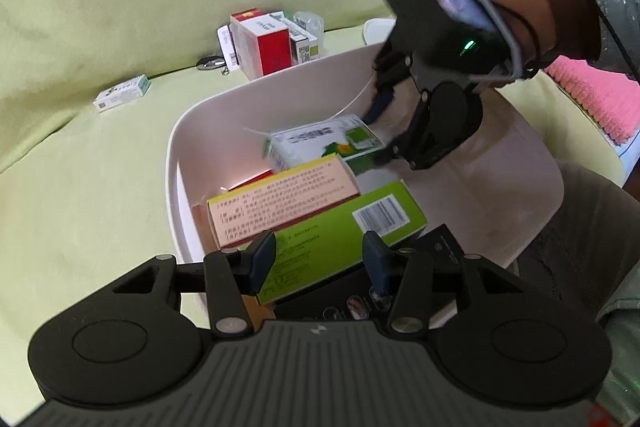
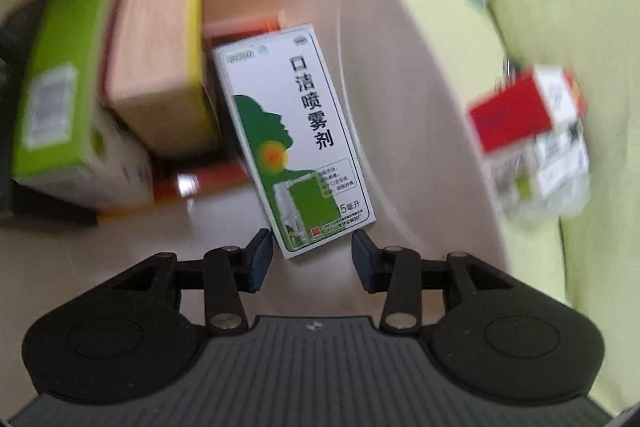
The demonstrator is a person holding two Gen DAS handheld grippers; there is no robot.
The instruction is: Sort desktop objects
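Observation:
A white bin [image 1: 172, 163] on a yellow-green cloth holds several medicine boxes. In the right wrist view a white-and-green spray box [image 2: 296, 135] lies flat in the bin [image 2: 400, 87]. Its near end sits between the tips of my right gripper [image 2: 312, 255], whose fingers are spread and not pressing it. From the left wrist view, my right gripper [image 1: 378, 135] reaches down into the bin over that spray box [image 1: 320, 143]. My left gripper [image 1: 320, 259] is open at the bin's near rim, above a green box [image 1: 340, 227] and a pink-and-yellow box [image 1: 280, 203].
Beyond the bin, on the cloth, stand a red-and-white box [image 1: 260, 43] with more packets behind it, a small white box [image 1: 122, 93] and a key fob [image 1: 210, 63]. A black item [image 1: 440, 251] rests at the bin's near corner. A sleeved arm [image 1: 560, 19] holds the right gripper.

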